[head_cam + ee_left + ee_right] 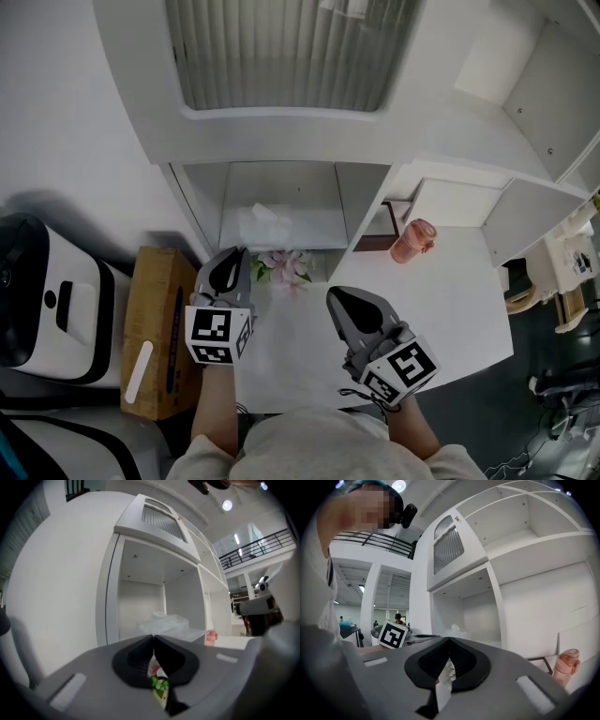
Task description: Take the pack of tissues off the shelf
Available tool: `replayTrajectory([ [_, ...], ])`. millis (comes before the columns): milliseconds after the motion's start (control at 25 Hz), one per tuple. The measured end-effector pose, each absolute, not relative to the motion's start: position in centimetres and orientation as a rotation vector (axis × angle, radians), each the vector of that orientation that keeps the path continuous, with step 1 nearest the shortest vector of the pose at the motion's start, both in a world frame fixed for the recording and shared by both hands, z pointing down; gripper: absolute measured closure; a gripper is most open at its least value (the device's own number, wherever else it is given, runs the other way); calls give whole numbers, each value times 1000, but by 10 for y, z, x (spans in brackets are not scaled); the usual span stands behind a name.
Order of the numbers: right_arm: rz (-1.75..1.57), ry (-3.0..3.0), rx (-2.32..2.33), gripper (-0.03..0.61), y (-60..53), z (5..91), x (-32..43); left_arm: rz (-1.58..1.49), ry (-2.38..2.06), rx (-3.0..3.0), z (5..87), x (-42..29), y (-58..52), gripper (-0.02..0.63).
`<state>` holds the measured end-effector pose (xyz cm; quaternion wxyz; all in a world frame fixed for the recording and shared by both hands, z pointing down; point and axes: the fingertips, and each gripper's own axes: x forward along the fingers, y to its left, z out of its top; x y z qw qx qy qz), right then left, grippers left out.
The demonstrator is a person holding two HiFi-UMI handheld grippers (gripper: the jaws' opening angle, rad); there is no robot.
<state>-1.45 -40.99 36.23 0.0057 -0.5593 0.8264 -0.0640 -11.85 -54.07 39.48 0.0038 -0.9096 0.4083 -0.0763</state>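
A crumpled white, plastic-wrapped pack of tissues (pixel 265 225) lies in the open lower cubby of the white shelf unit (pixel 281 131); it also shows in the left gripper view (pixel 169 623) and the right gripper view (pixel 452 629). A small flower-printed packet (pixel 283 267) lies on the white table (pixel 450 300) just outside that cubby. My left gripper (pixel 240 254) hovers just left of the packet, jaws shut tip to tip (pixel 153 638), and the flowered packet (pixel 158 679) shows through the gap behind the tips. My right gripper (pixel 336 296) sits lower right, over the table, also shut (pixel 449 640) and holding nothing.
A pink bottle (pixel 413 241) stands on the table right of the cubby, beside a dark frame (pixel 380 234). A cardboard box (pixel 159 328) and a white-and-black machine (pixel 37 300) sit on the left. The table's edge runs at the right.
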Motion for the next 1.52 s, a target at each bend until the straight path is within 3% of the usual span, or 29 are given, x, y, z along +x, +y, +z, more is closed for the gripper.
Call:
replayTrajectory([
  [1520,-212,2767,-1421,577,-402,370,-58,-122,1486,-2789,374,-176,-429,611],
])
